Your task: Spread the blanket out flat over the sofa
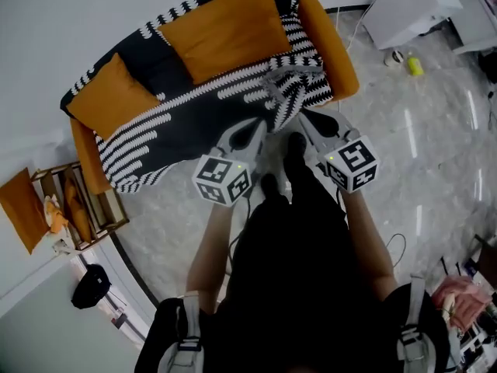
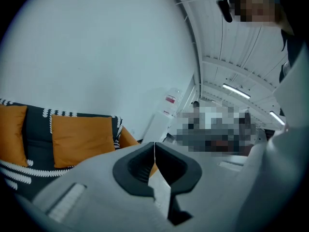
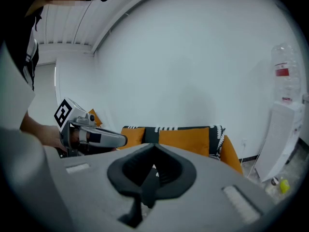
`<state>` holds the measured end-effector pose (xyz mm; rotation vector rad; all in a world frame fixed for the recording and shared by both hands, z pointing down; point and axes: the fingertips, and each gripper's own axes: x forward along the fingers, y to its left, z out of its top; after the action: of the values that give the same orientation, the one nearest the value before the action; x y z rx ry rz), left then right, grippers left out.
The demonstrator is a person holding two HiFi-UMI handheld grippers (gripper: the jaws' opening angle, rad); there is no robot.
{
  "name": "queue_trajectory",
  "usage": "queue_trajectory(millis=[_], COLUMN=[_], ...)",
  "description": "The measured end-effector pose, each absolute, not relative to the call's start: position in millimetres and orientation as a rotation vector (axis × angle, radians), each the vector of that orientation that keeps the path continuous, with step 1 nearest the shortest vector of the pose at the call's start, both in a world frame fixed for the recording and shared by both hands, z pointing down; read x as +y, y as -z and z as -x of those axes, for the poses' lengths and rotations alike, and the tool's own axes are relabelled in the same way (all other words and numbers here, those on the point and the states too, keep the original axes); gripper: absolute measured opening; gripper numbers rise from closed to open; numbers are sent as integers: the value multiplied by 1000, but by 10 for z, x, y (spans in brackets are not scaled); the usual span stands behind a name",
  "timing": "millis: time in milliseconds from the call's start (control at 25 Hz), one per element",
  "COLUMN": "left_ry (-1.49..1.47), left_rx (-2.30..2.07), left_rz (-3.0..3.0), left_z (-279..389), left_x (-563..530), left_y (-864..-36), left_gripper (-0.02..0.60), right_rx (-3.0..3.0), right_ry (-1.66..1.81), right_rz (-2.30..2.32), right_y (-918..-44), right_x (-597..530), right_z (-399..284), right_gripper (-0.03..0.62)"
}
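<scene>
1. The sofa (image 1: 330, 45) takes up the top of the head view. Its right armrest and the two orange cushions (image 1: 229, 26) are bare. I'm standing just in front of its right end.
2. The blanket (image 1: 178, 127), black with white stripes, is already on the sofa. It lies fairly flat over the left and middle of the seat, hangs over the front edge, and a strip runs up the backrest between the cushions. I'd call that part roughly done.
3. The right end isn't done. There's a crumpled heap (image 1: 299, 84) of blanket folded over itself on the right of the seat. As I read it, that heap has to be pulled out and smoothed down before the job is finished.
4. The left gripper (image 1: 260, 128) points at the front edge just below the heap. In its own view the jaws are pressed together with no cloth between them, only sofa beyond.
5. The right gripper (image 1: 307, 117) is close beside it, also aimed at the heap. Its jaws look closed too, and I see nothing clamped in them. Neither gripper has hold of the blanket, so the next grab hasn't happened yet.
</scene>
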<state>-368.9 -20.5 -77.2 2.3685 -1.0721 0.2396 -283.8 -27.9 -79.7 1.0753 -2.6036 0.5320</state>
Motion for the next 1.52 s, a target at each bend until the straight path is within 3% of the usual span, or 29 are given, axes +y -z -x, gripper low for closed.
queue_trajectory(millis=[520, 1360, 1520], left_ry=[-381, -530, -605], left_rx=[-1085, -769, -710], left_rz=[-2285, -2311, -2320], left_z=[3254, 3187, 3187], left_x=[-1127, -2468, -2709], left_y=[44, -1907, -2372], left_gripper=[14, 18, 57], right_rx=[-2559, -2362, -2335], right_ry=[-605, -759, -801], right_rz=[-966, -1045, -1058], right_y=[319, -738, -959], right_x=[-1208, -2267, -2445], right_z=[2555, 2848, 2864], right_gripper=[3, 3, 3])
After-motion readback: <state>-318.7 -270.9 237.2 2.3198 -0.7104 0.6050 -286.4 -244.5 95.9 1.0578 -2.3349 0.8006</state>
